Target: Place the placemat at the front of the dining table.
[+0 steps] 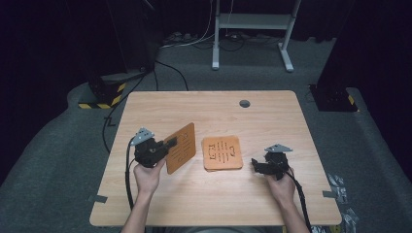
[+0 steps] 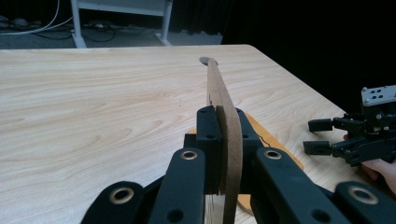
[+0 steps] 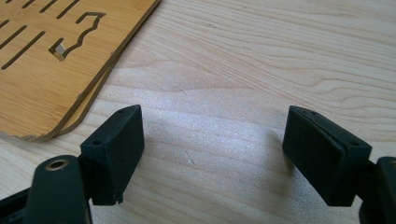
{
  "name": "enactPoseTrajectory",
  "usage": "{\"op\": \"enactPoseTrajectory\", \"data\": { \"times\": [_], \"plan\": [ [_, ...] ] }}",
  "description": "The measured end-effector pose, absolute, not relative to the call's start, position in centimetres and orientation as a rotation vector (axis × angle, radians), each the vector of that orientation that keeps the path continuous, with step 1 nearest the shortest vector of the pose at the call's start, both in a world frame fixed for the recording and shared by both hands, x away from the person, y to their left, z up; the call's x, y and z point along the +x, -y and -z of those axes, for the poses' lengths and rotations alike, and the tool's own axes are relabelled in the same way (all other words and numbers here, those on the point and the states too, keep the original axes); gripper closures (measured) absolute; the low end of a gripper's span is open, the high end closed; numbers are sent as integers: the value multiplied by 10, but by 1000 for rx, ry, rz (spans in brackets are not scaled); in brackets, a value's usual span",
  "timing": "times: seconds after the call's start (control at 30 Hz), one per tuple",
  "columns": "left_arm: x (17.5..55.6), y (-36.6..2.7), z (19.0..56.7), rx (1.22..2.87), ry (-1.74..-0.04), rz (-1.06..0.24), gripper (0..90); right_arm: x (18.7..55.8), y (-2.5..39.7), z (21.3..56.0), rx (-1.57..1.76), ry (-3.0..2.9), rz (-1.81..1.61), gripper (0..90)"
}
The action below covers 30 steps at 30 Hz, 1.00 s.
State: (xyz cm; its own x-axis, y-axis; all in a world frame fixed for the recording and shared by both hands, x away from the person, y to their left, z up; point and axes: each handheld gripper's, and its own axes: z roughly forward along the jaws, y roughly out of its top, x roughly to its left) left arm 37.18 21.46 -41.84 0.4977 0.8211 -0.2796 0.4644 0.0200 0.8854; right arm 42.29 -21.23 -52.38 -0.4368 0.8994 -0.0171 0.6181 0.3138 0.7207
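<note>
- Wooden table [image 1: 204, 194] lies under both pairs of fingers
- Stack of slotted bamboo boards [image 1: 222, 153] lies flat, left of the right gripper's fingers and just beyond them
- A single slotted bamboo board [image 1: 180, 147] is lifted off the table, tilted, pinched by its edge
- Left gripper [image 2: 225, 140] has its fingers clamped on that board
- Right gripper [image 3: 212, 149] holds its fingers wide apart, empty, low over bare tabletop

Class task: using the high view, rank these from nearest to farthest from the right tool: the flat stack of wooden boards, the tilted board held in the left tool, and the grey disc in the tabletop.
Measured from the right tool:
1. Flat stack of wooden boards, lying just to its left.
2. Tilted board, beyond the stack, clamped in the left tool.
3. Grey disc, near the table's far edge.

The last two are fairly close; the board looks slightly farther, so treat that order cautiously.
</note>
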Motion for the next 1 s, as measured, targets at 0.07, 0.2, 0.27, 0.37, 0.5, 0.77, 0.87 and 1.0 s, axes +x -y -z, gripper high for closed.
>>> {"op": "enactPoseTrajectory", "data": {
  "times": [0.07, 0.2, 0.27, 0.37, 0.5, 0.77, 0.87, 1.0],
  "plan": [
    [370, -219, 419, 1616, -1130, -398, 855, 423, 212, 524, 1346, -2168, -909, 206],
    [365, -229, 421, 1632, -1138, -393, 859, 423, 212, 524, 1346, -2168, -909, 206],
    [363, -233, 422, 1631, -1142, -388, 860, 423, 212, 524, 1346, -2168, -909, 206],
    [361, -236, 424, 1626, -1144, -382, 860, 423, 212, 524, 1346, -2168, -909, 206],
    [358, -239, 428, 1639, -1144, -369, 860, 423, 212, 524, 1346, -2168, -909, 206],
    [357, -241, 433, 1666, -1150, -345, 860, 423, 212, 524, 1346, -2168, -908, 206],
    [359, -245, 436, 1652, -1150, -325, 861, 423, 212, 524, 1346, -2168, -909, 206],
    [359, -250, 437, 1643, -1167, -320, 860, 423, 212, 524, 1346, -2168, -909, 206]
  ]
}}
